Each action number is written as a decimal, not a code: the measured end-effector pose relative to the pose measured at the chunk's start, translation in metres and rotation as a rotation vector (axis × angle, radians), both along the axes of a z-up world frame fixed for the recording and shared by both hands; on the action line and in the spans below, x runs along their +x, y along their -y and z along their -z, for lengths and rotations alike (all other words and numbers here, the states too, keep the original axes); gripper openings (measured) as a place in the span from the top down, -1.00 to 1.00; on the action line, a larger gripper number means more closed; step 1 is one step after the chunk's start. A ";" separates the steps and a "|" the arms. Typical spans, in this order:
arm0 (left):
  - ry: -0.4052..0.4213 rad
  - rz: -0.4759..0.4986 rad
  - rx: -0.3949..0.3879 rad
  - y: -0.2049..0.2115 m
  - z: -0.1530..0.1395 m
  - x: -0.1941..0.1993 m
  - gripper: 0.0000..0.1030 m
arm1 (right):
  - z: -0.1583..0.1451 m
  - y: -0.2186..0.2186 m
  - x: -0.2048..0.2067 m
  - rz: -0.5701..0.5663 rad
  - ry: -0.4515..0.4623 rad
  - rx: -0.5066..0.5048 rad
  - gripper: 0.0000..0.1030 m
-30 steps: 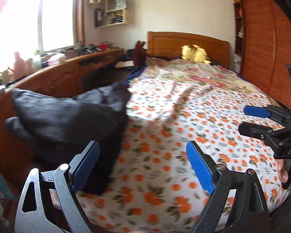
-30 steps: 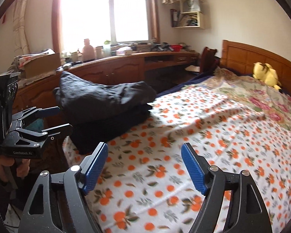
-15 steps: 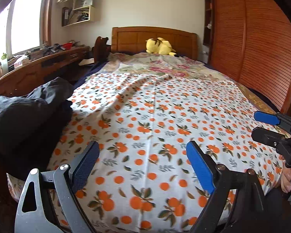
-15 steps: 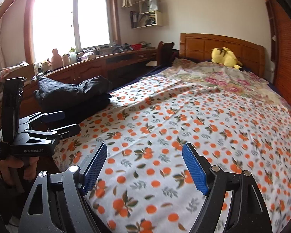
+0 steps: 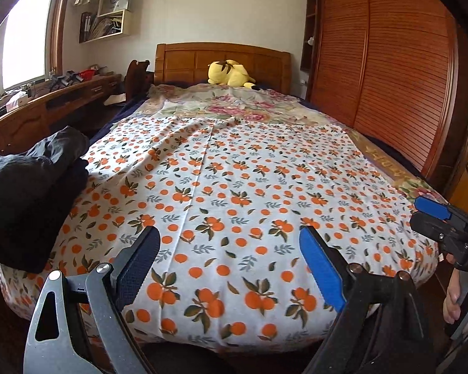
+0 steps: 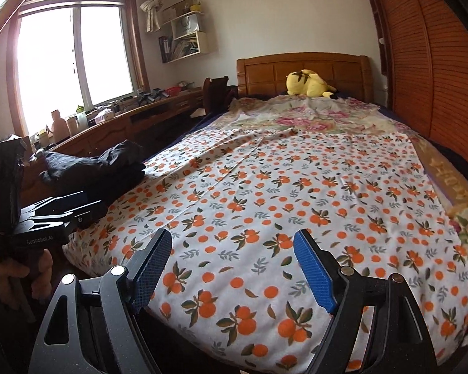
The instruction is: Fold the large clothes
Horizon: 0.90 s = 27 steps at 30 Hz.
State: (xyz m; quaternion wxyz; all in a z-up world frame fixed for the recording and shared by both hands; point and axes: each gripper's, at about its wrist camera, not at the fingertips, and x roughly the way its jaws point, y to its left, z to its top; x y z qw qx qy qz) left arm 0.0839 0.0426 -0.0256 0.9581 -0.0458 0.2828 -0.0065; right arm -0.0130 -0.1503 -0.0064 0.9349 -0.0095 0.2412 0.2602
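dark clothes (image 5: 31,193) at bed's (image 5: 234,187) left edge, near foot | likely soft, floppy, bulky; pinch a hem | left tool (image 5: 231,268), right tool (image 6: 234,268) spread, empty

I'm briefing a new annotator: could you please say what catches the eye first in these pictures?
The orange-print sheet spread over the bed fills both views. A yellow plush lies at the headboard, and dark clothes are piled at the bed's left edge. Both grippers, left and right, are open and empty.
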 end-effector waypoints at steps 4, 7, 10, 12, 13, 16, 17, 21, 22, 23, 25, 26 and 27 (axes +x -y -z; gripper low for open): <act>0.036 0.014 0.002 0.014 -0.020 -0.007 -0.77 | -0.020 0.016 -0.030 0.051 0.043 0.026 -0.66; 0.082 0.016 -0.002 0.021 -0.036 -0.016 -0.77 | -0.038 0.021 -0.052 0.084 0.088 0.035 -0.67; 0.126 0.021 0.014 0.029 -0.053 -0.026 -0.77 | -0.052 0.026 -0.074 0.106 0.134 0.059 -0.67; 0.149 0.020 0.022 0.031 -0.062 -0.033 -0.77 | -0.060 0.029 -0.089 0.118 0.159 0.066 -0.67; 0.157 0.020 0.023 0.031 -0.065 -0.036 -0.77 | -0.060 0.029 -0.095 0.124 0.169 0.068 -0.67; 0.177 0.015 0.030 0.031 -0.074 -0.044 -0.77 | -0.062 0.031 -0.109 0.131 0.182 0.074 -0.67; 0.179 0.015 0.031 0.031 -0.075 -0.046 -0.77 | -0.063 0.031 -0.112 0.132 0.184 0.075 -0.67; 0.181 0.010 0.035 0.031 -0.076 -0.049 -0.77 | -0.061 0.032 -0.113 0.139 0.187 0.065 -0.67; 0.179 0.010 0.036 0.030 -0.075 -0.049 -0.77 | -0.060 0.032 -0.114 0.138 0.185 0.066 -0.67; 0.177 0.010 0.037 0.030 -0.075 -0.049 -0.77 | -0.056 0.028 -0.110 0.138 0.183 0.067 -0.67; 0.173 0.008 0.039 0.030 -0.075 -0.051 -0.77 | -0.052 0.027 -0.101 0.137 0.179 0.066 -0.67; 0.172 0.008 0.040 0.029 -0.074 -0.050 -0.77 | -0.051 0.027 -0.096 0.138 0.180 0.065 -0.67; 0.170 0.007 0.041 0.030 -0.074 -0.050 -0.77 | -0.051 0.027 -0.097 0.138 0.181 0.064 -0.67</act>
